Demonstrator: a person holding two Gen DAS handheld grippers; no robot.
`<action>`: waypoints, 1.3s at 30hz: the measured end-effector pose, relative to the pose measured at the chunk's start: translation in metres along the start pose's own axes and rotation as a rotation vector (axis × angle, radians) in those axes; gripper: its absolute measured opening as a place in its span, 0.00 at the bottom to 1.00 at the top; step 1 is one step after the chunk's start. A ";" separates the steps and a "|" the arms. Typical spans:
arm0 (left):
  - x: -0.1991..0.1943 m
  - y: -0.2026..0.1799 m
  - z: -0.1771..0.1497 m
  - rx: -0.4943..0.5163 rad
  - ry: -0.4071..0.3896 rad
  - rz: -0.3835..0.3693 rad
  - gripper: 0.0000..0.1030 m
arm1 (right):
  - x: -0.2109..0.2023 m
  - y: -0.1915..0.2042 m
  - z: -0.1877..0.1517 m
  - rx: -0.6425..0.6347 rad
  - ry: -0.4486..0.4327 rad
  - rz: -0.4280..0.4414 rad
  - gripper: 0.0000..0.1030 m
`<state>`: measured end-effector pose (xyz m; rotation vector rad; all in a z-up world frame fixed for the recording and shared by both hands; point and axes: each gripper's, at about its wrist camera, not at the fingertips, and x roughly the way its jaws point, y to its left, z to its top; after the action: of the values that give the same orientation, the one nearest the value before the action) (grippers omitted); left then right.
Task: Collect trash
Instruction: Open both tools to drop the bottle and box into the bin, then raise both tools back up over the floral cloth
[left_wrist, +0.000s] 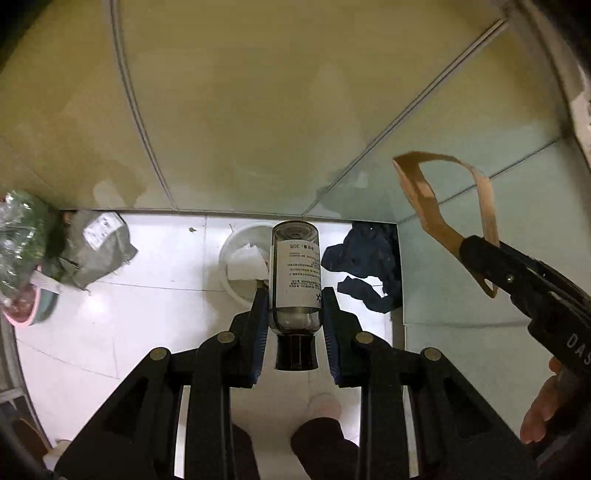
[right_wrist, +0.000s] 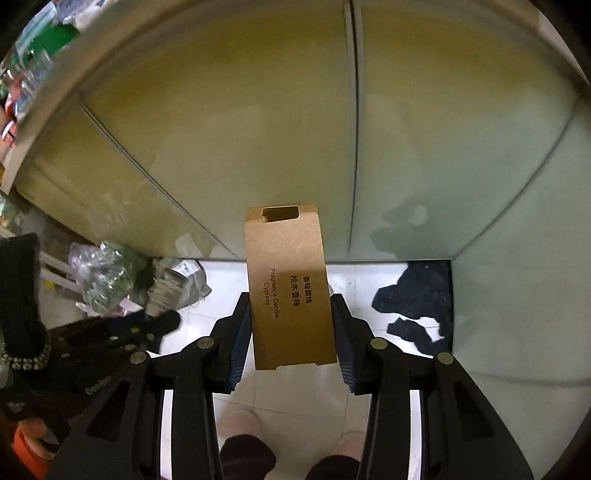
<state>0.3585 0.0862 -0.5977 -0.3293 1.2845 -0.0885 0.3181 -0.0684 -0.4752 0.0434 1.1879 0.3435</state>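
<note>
Left wrist view, going left to right. At the far left edge of the floor (left_wrist: 147, 314), a crinkly green bag (left_wrist: 22, 229) above a pink bowl (left_wrist: 26, 314), with a grey mailer bag (left_wrist: 99, 251) right beside them. All lying loose, not picked up yet.

In the middle, the left gripper (left_wrist: 294, 293), jaws narrowed and clamped on a glass bottle (left_wrist: 299, 266), cap end pointing back at the camera. Pads only on the shoulder end, so most of the bottle sticks out past the grip. Hanging over a white bin (left_wrist: 231, 258) with paper in it, tucked against the back edge of the floor.

Worry number one: a smooth glass bottle pinched that close to one end, above hard tile. Any wobble and it could pivot or slide out and smash beside the bin.

Further right, a dark blue cloth (left_wrist: 365, 266) in the back right corner of the floor.

Far right, the right gripper (left_wrist: 476, 254), also part closed, gripping a brown carton (left_wrist: 417, 188) by its edges.

Worry number two: hollow sleeve, so probably easy to crush and slip. Looks big next to that bin too, so might catch the rim or tip it. Bin not visible in the right wrist view either, hidden behind the carton. Both tools near each other, so a bump seems possible.
</note>
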 end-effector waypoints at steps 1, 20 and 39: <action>0.013 0.001 0.001 0.004 0.001 -0.002 0.26 | 0.010 -0.001 0.000 -0.009 0.001 0.005 0.37; 0.054 0.018 0.023 -0.007 0.041 0.067 0.41 | 0.073 -0.023 0.002 0.015 0.114 0.051 0.54; -0.254 -0.040 0.058 0.100 -0.168 0.058 0.41 | -0.157 0.045 0.068 0.001 -0.062 0.021 0.54</action>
<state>0.3454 0.1225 -0.3369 -0.2087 1.1180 -0.0741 0.3177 -0.0607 -0.2991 0.0668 1.1264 0.3578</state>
